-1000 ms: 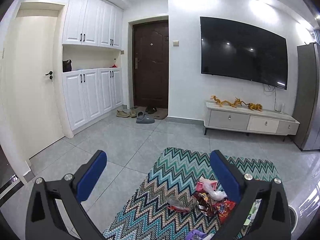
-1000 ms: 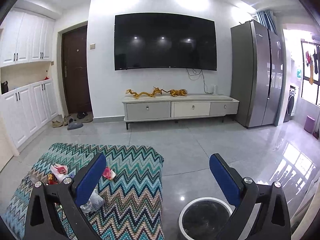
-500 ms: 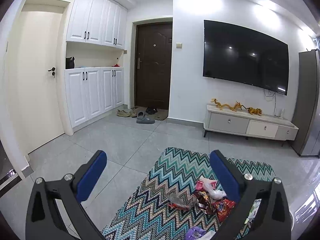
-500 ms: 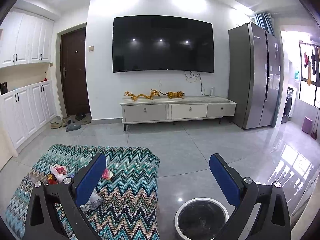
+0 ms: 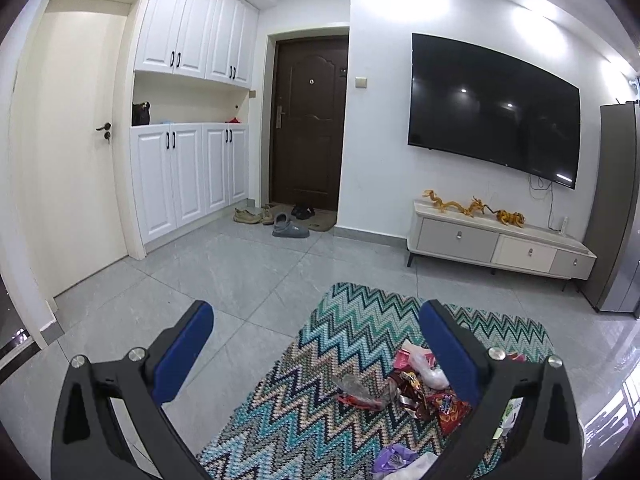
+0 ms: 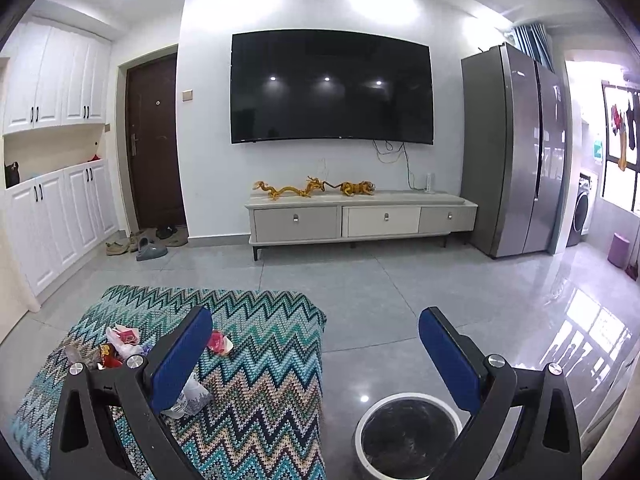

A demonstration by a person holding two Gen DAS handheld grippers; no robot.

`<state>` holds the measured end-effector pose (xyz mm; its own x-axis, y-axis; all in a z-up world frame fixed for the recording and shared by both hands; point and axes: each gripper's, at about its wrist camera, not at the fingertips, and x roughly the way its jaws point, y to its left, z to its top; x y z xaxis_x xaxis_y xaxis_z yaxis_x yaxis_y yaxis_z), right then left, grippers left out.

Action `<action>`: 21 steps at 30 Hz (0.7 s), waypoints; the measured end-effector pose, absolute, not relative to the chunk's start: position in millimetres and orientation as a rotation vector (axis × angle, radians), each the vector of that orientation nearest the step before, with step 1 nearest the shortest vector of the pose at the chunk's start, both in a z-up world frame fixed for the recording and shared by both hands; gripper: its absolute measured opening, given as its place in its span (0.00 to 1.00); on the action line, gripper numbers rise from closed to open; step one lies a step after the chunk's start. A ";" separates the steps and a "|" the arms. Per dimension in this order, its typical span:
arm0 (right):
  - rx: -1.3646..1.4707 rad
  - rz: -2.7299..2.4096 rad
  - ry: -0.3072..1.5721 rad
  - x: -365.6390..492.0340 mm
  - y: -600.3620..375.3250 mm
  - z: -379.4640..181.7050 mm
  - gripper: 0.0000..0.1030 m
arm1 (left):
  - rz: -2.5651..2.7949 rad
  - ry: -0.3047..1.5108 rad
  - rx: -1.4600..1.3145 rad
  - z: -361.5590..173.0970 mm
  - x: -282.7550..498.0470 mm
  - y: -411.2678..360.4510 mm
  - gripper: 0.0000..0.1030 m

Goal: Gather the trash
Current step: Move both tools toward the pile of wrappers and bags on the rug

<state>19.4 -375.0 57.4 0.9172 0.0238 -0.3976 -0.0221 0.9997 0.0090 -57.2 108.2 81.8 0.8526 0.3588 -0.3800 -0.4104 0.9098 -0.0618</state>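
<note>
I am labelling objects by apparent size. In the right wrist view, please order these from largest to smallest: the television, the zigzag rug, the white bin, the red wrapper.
1. zigzag rug, though nearness to the camera enlarges it
2. television
3. white bin, partly hidden
4. red wrapper

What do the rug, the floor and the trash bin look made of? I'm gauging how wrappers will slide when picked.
Rug: woven or knitted textile, matte; the zigzag rows show a stitch texture.
Floor: glossy gray tile, probably ceramic; grout lines and mirrored window light show.
Trash bin: smooth white rim, plastic or coated metal, with what looks like a dark liner inside.
</note>
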 end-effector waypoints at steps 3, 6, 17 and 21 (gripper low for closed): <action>0.015 0.032 0.439 26.3 -375.4 48.9 1.00 | 0.395 0.386 -0.152 73.6 -53.2 106.7 1.00; 0.029 0.041 0.459 31.9 -372.3 43.0 1.00 | 0.386 0.397 -0.145 66.0 -51.3 105.0 1.00; 0.048 0.135 0.506 47.0 -342.8 25.7 1.00 | 0.319 0.431 -0.174 40.6 -37.4 110.4 1.00; 0.057 0.148 0.510 50.7 -342.1 22.5 1.00 | 0.318 0.430 -0.156 41.3 -34.6 106.2 1.00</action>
